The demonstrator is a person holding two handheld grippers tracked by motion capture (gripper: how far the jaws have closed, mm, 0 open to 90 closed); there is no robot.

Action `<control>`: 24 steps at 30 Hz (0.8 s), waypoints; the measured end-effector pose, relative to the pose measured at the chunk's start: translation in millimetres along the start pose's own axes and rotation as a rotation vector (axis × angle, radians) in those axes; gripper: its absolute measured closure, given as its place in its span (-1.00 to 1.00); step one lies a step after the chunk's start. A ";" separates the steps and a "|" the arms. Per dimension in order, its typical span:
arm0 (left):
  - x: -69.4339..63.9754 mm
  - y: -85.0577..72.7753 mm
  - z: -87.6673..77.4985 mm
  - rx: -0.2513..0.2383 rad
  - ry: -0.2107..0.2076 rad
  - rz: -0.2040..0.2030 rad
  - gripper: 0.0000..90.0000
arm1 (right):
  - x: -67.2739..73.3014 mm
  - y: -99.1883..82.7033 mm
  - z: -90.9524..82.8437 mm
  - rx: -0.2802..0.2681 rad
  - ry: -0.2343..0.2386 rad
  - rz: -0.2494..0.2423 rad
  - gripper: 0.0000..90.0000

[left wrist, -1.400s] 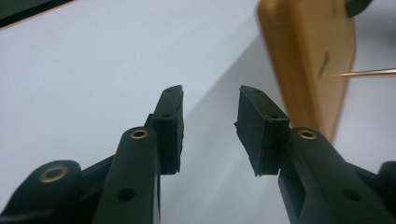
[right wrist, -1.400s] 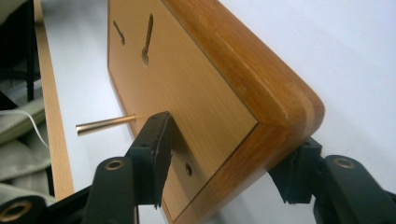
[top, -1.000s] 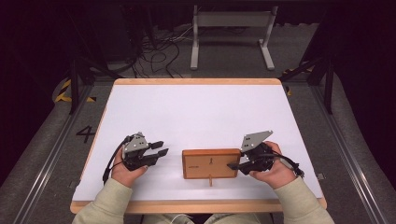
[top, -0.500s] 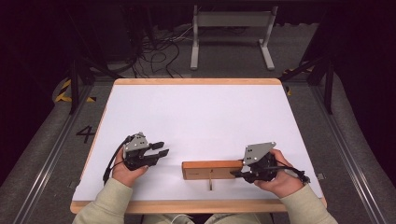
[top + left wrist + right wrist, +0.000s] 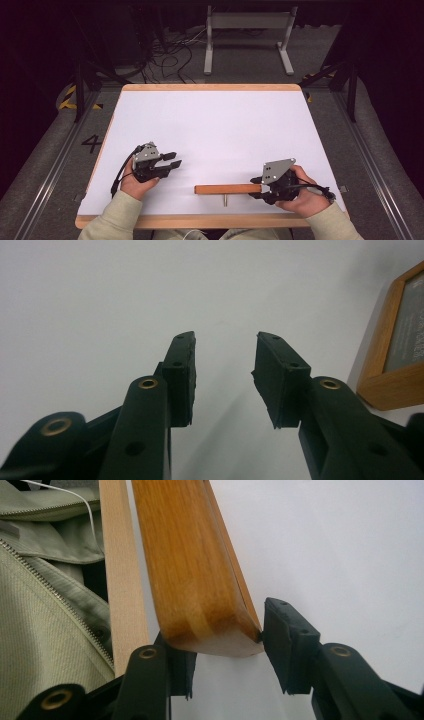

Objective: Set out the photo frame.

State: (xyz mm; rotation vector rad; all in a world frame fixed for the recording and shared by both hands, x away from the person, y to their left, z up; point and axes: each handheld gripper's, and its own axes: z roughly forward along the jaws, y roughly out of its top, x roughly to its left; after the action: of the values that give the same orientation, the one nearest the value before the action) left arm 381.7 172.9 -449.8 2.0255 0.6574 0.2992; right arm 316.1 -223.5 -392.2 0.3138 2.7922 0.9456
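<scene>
Frame-standing step in hand; right gripper clamps the wooden picture frame's end.
High view: wooden picture frame [image 5: 227, 189] stands on edge near the table [image 5: 210, 115] front edge, right gripper [image 5: 263, 186] at its end; open room beyond. Left gripper view: left gripper [image 5: 223, 372] jaws wide apart, empty. Right gripper view: jaws closed on the frame's corner; next likely steadying and release.

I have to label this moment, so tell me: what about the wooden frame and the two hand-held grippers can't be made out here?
- Wooden frame: stands on edge in the high view, so its face is hidden.
- Left gripper view: the frame is cut by the right edge, its dark panel's print blurred.
- Right hand-held gripper: its left pad sits behind the frame's end, so contact is unclear.
- Small metal peg: too small to identify.
</scene>
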 end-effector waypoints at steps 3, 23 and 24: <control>0.5 -0.3 0.7 0.000 -0.007 -0.004 0.35 | 0.9 -1.3 1.2 0.005 0.015 0.010 0.19; 1.0 -1.1 2.4 0.006 -0.013 -0.010 0.33 | -3.7 -26.1 13.6 0.143 0.036 0.118 0.65; 1.0 -1.1 2.4 0.006 -0.013 -0.010 0.33 | -2.9 -26.6 14.5 0.151 0.044 0.123 0.75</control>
State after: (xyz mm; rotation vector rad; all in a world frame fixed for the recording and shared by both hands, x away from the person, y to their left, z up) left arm 383.2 172.2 -452.1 2.0275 0.6610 0.2780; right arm 318.5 -236.5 -419.6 0.4966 2.9196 0.7749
